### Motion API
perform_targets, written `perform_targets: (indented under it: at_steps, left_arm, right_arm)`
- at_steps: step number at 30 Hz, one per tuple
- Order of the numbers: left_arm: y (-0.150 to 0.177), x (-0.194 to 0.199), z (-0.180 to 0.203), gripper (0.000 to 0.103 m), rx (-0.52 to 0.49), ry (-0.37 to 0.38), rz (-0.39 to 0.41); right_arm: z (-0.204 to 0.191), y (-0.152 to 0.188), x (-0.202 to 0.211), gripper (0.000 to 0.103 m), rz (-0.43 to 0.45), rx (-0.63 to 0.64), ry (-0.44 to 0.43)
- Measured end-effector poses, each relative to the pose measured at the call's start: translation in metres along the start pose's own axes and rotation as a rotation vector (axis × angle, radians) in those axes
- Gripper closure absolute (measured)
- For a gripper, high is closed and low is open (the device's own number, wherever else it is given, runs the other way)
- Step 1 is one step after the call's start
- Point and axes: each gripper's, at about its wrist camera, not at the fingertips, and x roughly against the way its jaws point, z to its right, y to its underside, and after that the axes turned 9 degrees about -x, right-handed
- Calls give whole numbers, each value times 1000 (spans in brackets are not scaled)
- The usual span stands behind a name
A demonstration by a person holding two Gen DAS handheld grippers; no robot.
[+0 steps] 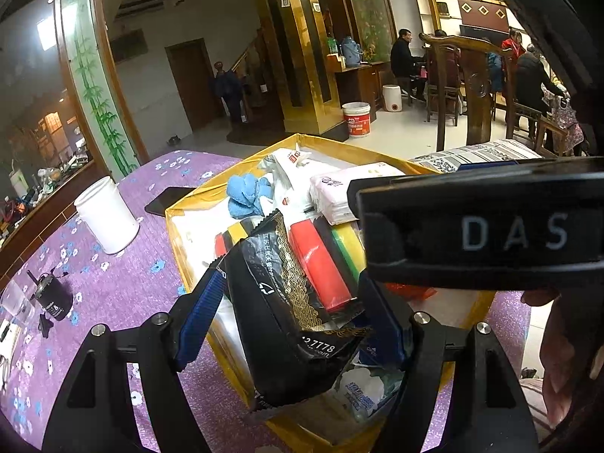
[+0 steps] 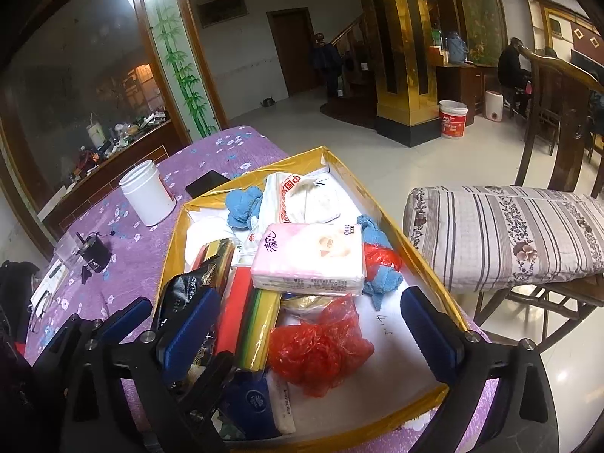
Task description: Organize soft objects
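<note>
Over the gold box [image 1: 181, 260], left claw [image 1: 290, 324] pinches a black packet [image 1: 279, 302] btwn its pads. Right claw [image 2: 313, 324] hangs spread wide above a red bag [image 2: 321, 347] w/ nothing held.

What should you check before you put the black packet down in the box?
1. Left gripper shut on the black packet: ok.
2. Packet is over the gold box, not the purple table: ok.
3. Right gripper open, holding nothing: ok.
4. Bare spot in the box near the red bag: ok, white floor shows beside it.
5. Right gripper out of the left one's way: not ok, they sit close together.
6. Packet's far end free of the red roll: cannot tell.
</note>
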Motion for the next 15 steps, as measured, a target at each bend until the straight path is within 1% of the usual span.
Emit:
perform_targets:
  at_steps: [15]
  left_arm:
    - [1, 2, -3, 29, 6, -23, 15]
  right_arm:
    - [9, 7, 20, 2, 47, -31, 3]
